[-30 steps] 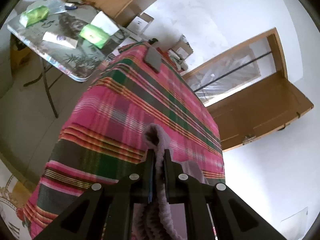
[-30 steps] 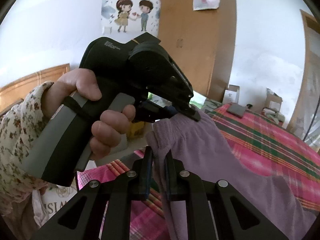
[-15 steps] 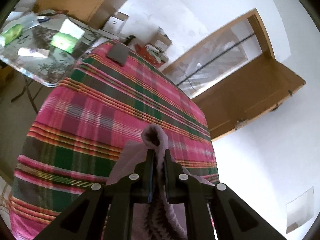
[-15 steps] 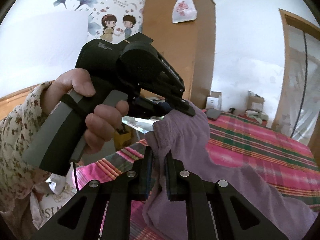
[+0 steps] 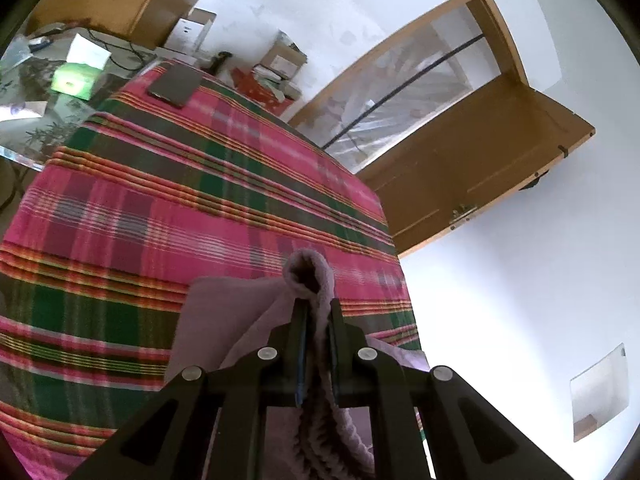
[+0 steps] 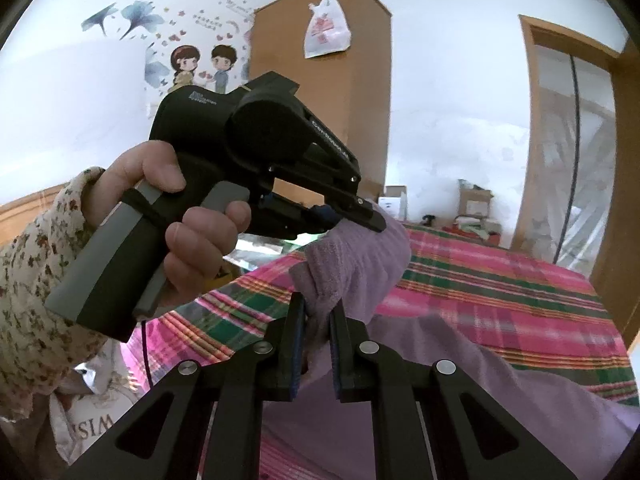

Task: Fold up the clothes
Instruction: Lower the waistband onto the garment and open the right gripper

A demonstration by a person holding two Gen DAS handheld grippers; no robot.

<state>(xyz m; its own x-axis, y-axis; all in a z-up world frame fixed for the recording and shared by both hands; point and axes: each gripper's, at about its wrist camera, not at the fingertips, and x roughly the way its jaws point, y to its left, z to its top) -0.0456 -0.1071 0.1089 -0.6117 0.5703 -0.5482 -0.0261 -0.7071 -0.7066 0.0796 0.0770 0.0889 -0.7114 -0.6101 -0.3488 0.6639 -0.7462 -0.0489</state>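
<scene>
A lilac garment hangs over a bed with a pink and green plaid cover. My left gripper is shut on a bunched ribbed edge of the lilac garment, which loops up above the fingertips. My right gripper is shut on another bunched edge of it. In the right wrist view the left gripper, held by a hand in a floral sleeve, pinches the same cloth just above and behind my right fingers. The rest of the cloth trails down onto the cover at the right.
A dark flat tablet-like object lies at the bed's far end. A glass side table with green packets stands at the left. Boxes sit by the far wall, a wooden wardrobe and an open door beyond.
Both grippers have carried the lilac garment over the bed, rising slightly. More of the plaid cover now shows in both views. Both grips have held.
</scene>
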